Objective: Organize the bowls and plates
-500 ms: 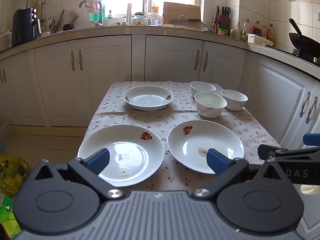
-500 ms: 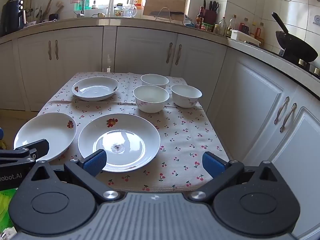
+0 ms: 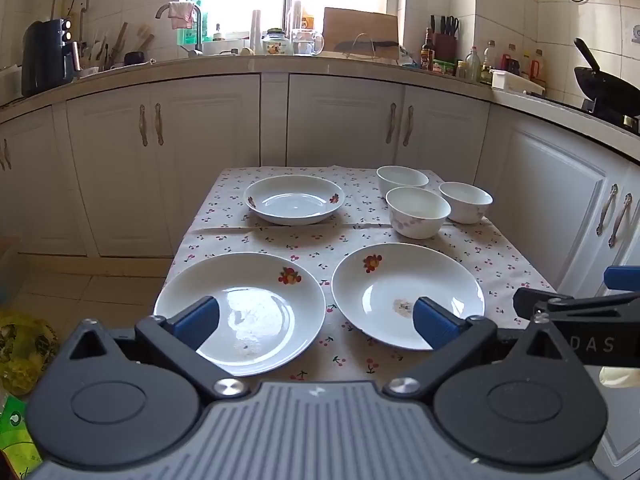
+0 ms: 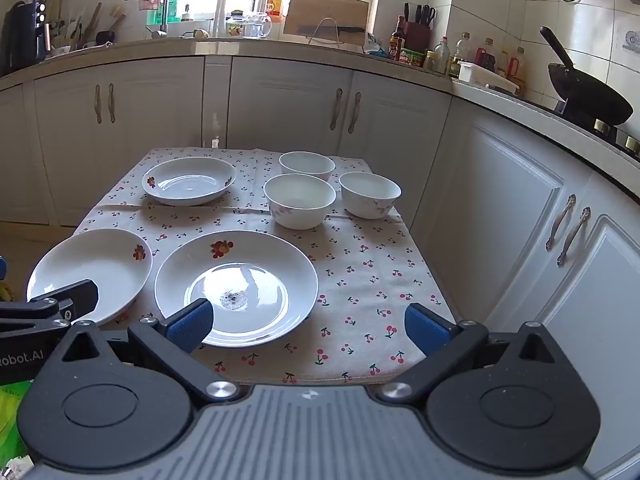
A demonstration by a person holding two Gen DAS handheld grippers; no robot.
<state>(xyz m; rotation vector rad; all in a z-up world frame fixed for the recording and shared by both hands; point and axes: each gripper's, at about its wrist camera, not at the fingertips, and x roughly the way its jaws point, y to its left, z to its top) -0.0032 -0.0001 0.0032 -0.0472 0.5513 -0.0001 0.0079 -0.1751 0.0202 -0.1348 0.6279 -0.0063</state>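
On a small table with a cherry-print cloth (image 3: 312,240) lie three white plates with fruit prints: near left plate (image 3: 256,300), near right plate (image 3: 400,284), far plate (image 3: 294,200). Three white bowls (image 3: 418,210) stand at the far right. My left gripper (image 3: 316,322) is open and empty, above the table's front edge, over the two near plates. My right gripper (image 4: 308,326) is open and empty at the front edge, its left finger over the near right plate (image 4: 240,276). The bowls (image 4: 300,198) show beyond it.
White kitchen cabinets (image 3: 200,152) and a cluttered counter run behind and to the right of the table. A black wok (image 4: 588,96) sits on the stove at right. Bags lie on the floor at left (image 3: 20,352).
Both grippers have edged slightly forward toward the table; the dishes have not moved.
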